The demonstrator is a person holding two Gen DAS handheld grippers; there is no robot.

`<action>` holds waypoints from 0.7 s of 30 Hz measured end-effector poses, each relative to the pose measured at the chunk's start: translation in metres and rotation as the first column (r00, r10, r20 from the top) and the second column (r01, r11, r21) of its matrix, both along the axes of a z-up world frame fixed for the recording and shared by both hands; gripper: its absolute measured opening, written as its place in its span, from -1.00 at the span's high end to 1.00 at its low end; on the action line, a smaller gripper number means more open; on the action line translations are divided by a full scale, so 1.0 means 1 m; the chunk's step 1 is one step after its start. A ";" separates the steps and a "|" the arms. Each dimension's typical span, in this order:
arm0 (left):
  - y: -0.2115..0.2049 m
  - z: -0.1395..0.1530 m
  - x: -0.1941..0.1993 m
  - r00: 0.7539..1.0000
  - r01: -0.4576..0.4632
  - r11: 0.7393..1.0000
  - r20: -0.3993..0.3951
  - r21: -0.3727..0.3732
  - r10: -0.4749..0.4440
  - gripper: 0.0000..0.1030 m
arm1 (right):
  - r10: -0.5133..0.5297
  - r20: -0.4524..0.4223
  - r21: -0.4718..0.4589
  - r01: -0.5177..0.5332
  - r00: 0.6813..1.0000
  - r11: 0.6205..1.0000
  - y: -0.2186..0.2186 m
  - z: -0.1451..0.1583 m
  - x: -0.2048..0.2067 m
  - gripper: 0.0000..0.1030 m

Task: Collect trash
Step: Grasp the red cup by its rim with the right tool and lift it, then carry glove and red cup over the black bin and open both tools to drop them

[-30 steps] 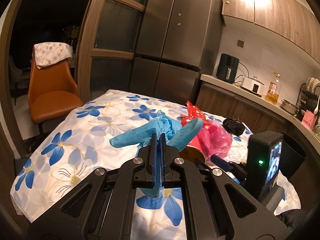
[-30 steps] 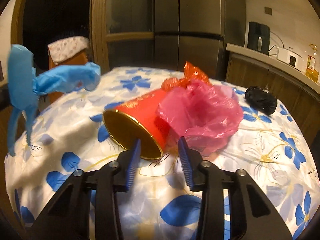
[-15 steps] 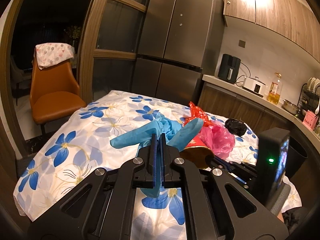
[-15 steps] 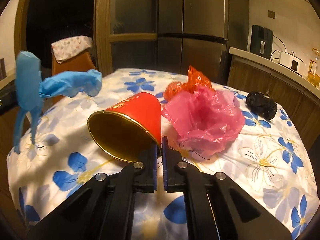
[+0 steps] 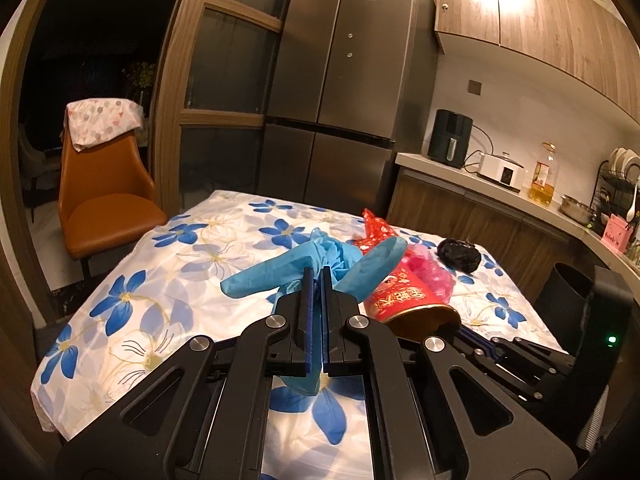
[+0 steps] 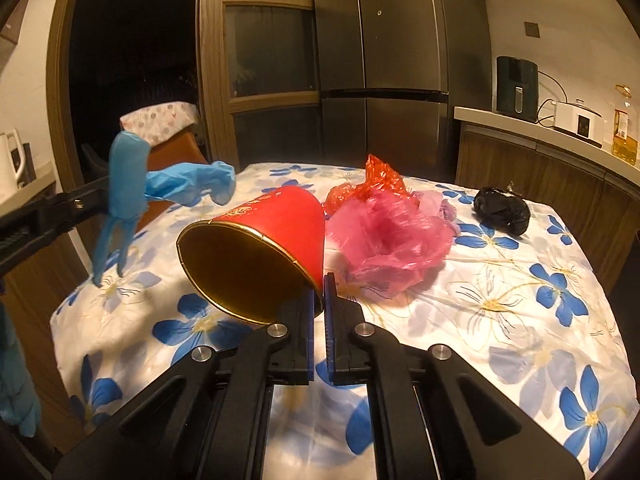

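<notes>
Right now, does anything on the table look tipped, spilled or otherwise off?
Only the red paper cup looks odd: it hangs tilted off the tablecloth, pinched by its rim in the right gripper, mouth toward the camera. Nothing looks spilled; the pink bag is merely crumpled.

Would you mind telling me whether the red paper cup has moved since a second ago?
Yes. The red paper cup, pinched at its rim by the right gripper, has lifted off the tablecloth, away from the pink bag.

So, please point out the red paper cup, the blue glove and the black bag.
red paper cup (image 6: 280, 216), right wrist view, outer wall.
blue glove (image 5: 260, 280), left wrist view, cuff end.
black bag (image 6: 502, 210), right wrist view, middle.
</notes>
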State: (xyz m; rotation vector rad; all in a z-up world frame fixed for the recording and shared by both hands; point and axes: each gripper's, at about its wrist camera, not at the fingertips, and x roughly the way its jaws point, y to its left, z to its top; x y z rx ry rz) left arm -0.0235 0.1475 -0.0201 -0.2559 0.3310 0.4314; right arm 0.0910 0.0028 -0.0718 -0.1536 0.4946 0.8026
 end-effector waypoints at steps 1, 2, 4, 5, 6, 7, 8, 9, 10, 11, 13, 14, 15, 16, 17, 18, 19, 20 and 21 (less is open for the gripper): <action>-0.002 0.001 0.001 1.000 0.004 1.000 0.001 0.000 -0.004 0.96 | -0.003 0.004 0.004 0.003 1.000 1.000 -0.003 0.002 -0.001 0.90; -0.006 0.002 0.001 1.000 0.009 1.000 0.002 0.003 -0.009 0.96 | -0.003 0.001 0.012 0.003 1.000 1.000 -0.007 0.003 -0.001 0.90; -0.012 0.005 0.003 1.000 0.016 1.000 0.002 0.013 -0.016 0.96 | -0.010 0.001 0.024 0.010 1.000 1.000 -0.014 0.005 -0.001 0.90; -0.015 0.006 0.005 1.000 0.023 1.000 0.002 0.015 -0.023 0.96 | -0.018 0.006 0.029 0.018 1.000 0.999 -0.019 0.007 -0.001 0.90; -0.018 0.007 0.006 1.000 0.029 0.999 0.003 0.017 -0.029 0.96 | -0.024 0.007 0.035 0.024 1.000 0.999 -0.023 0.008 -0.001 0.90; -0.022 0.008 0.007 0.999 0.033 0.999 0.003 0.020 -0.033 0.96 | -0.031 0.009 0.041 0.031 0.999 0.999 -0.027 0.009 0.000 0.90; -0.026 0.009 0.009 0.999 0.040 0.999 0.002 0.025 -0.040 0.96 | -0.042 0.014 0.048 0.041 0.999 0.998 -0.033 0.011 0.000 0.90; -0.030 0.010 0.011 0.999 0.048 0.998 0.003 0.030 -0.048 0.96 | -0.048 0.016 0.053 0.047 0.999 0.997 -0.037 0.012 -0.001 0.90; -0.033 0.010 0.013 0.998 0.055 0.998 0.002 0.033 -0.055 0.96 | -0.056 0.018 0.058 0.055 0.998 0.997 -0.041 0.014 0.000 0.90; -0.037 0.011 0.015 0.998 0.063 0.997 0.001 0.035 -0.063 0.96 | -0.067 0.021 0.064 0.066 0.998 0.996 -0.047 0.015 0.001 0.90; -0.045 0.012 0.022 0.996 0.084 0.996 -0.002 0.039 -0.084 0.96 | -0.092 0.027 0.071 0.090 0.995 0.993 -0.058 0.018 0.002 0.90; -0.049 0.013 0.025 0.996 0.094 0.995 -0.001 0.042 -0.094 0.96 | -0.101 0.028 0.074 0.098 0.995 0.992 -0.062 0.019 0.004 0.90; -0.054 0.013 0.029 0.994 0.106 0.993 -0.001 0.049 -0.107 0.96 | -0.114 0.031 0.079 0.112 0.993 0.991 -0.068 0.020 0.005 0.90; -0.058 0.014 0.033 0.993 0.117 0.992 -0.002 0.052 -0.117 0.96 | -0.124 0.032 0.082 0.121 0.992 0.989 -0.073 0.021 0.007 0.90; -0.062 0.014 0.037 0.992 0.129 0.990 -0.003 0.054 -0.129 0.96 | -0.143 0.033 0.087 0.140 0.989 0.986 -0.081 0.022 0.009 0.90; -0.068 0.014 0.042 0.990 0.144 0.988 -0.004 0.056 -0.144 0.96 | -0.155 0.032 0.092 0.152 0.987 0.984 -0.086 0.023 0.011 0.90; -0.072 0.014 0.046 0.988 0.154 0.986 -0.004 0.060 -0.154 0.96 | -0.167 0.034 0.095 0.163 0.985 0.982 -0.091 0.024 0.013 0.90; -0.077 0.014 0.050 0.986 0.164 0.984 -0.005 0.063 -0.164 0.96 | -0.188 0.037 0.100 0.183 0.981 0.978 -0.099 0.025 0.015 0.90; -0.082 0.014 0.055 0.984 0.179 0.982 -0.005 0.064 -0.179 0.96 | -0.201 0.038 0.102 0.196 0.979 0.975 -0.105 0.025 0.017 0.90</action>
